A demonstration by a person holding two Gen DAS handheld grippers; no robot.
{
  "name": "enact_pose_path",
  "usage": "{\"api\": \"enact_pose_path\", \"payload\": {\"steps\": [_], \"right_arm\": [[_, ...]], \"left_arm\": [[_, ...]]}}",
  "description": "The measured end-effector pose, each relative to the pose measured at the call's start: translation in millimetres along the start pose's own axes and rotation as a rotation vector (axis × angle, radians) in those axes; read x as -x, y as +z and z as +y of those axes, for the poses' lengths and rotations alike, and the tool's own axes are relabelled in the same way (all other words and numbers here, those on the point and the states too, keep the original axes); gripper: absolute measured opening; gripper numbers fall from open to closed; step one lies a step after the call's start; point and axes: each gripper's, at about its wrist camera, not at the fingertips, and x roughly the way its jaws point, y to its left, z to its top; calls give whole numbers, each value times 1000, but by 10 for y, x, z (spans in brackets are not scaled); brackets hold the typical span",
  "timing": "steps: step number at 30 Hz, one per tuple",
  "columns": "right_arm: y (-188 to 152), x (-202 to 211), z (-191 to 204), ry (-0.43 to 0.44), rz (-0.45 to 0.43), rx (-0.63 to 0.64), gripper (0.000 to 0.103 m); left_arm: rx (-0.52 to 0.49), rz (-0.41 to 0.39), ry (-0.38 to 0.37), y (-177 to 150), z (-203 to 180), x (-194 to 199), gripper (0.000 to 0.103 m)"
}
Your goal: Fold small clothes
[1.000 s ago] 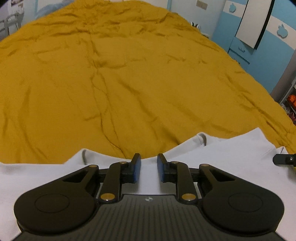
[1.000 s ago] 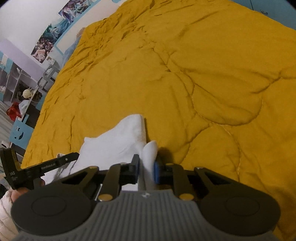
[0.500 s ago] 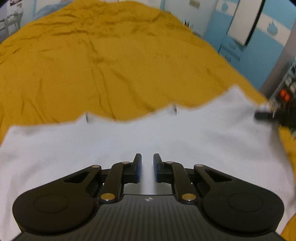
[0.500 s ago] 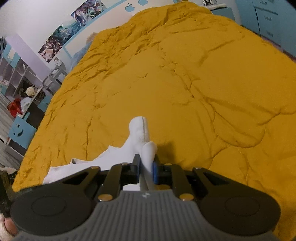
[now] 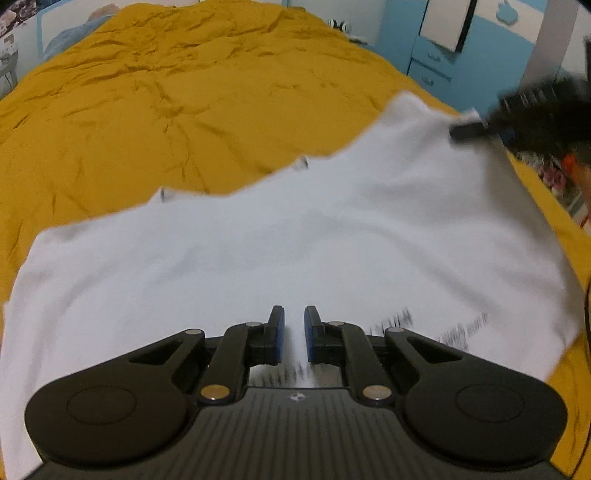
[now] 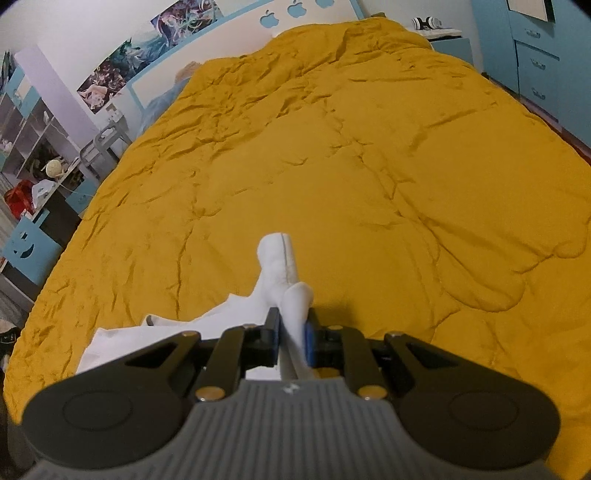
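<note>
One white garment (image 5: 295, 251) on one bed under a single mustard-yellow bedspread (image 6: 351, 155) — two grippers at work, the left gripper (image 5: 294, 334) and the right gripper (image 6: 293, 338). Along the headboard, three apple cutouts (image 6: 269, 18); on the wall, two posters (image 6: 147, 48) — one pair of headphones (image 6: 426, 23).

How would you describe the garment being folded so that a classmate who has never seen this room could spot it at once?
Find the mustard-yellow bedspread. At its near edge hangs a white T-shirt, pinched by both the left gripper and the right gripper. It is the only white cloth there.
</note>
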Motion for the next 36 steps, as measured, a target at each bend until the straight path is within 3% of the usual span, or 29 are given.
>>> {"api": "enact_pose_path", "payload": {"steps": [5,10,15,19,27,32,36], "right_arm": [[29,65,111,-5,-3,11,8],[37,101,183,-9,-2,15,8],[39,158,224,-13,-5,19,8],[43,199,221,-10,-7,25,8],[81,299,351,23,-3,18,8],[125,373,570,65,20,3,7],[168,442,918,107,42,36,7]], "left_arm": [[-31,39,14,-285,-105,-19,12],[-40,39,30,-362,-122,-126,12],[-45,13,11,-387,-177,165,12],[-71,38,6,-530,-276,361,12],[-123,71,41,-783,-397,240,12],[-38,13,-38,-753,-157,475,13],[37,-68,-20,-668,198,784,13]]}}
